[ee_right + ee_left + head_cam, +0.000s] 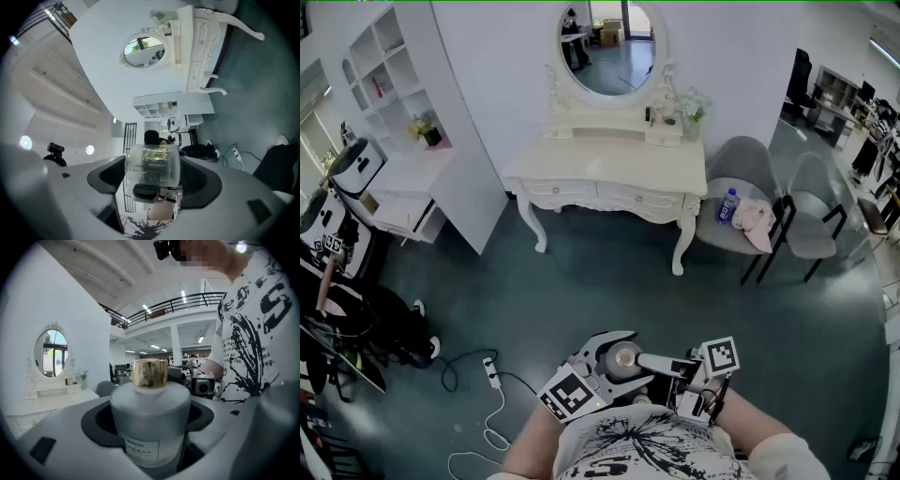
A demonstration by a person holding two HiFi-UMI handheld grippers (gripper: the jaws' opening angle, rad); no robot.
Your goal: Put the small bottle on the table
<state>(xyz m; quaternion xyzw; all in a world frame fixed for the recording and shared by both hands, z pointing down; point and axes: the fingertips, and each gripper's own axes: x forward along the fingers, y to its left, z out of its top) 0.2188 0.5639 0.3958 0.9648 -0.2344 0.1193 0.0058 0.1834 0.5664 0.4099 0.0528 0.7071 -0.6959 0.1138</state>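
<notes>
White tee (630,448) — black splatter print

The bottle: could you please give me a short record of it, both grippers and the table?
bottle: frosted, gold cap, upright, in the air
left gripper: jaws on either side of the bottle, carrying it
right gripper: rolled sideways; a see-through bottle shows between its jaws, grip unclear
table: white, below an oval mirror, some way ahead of the person
status: bottle not yet on the table
</notes>
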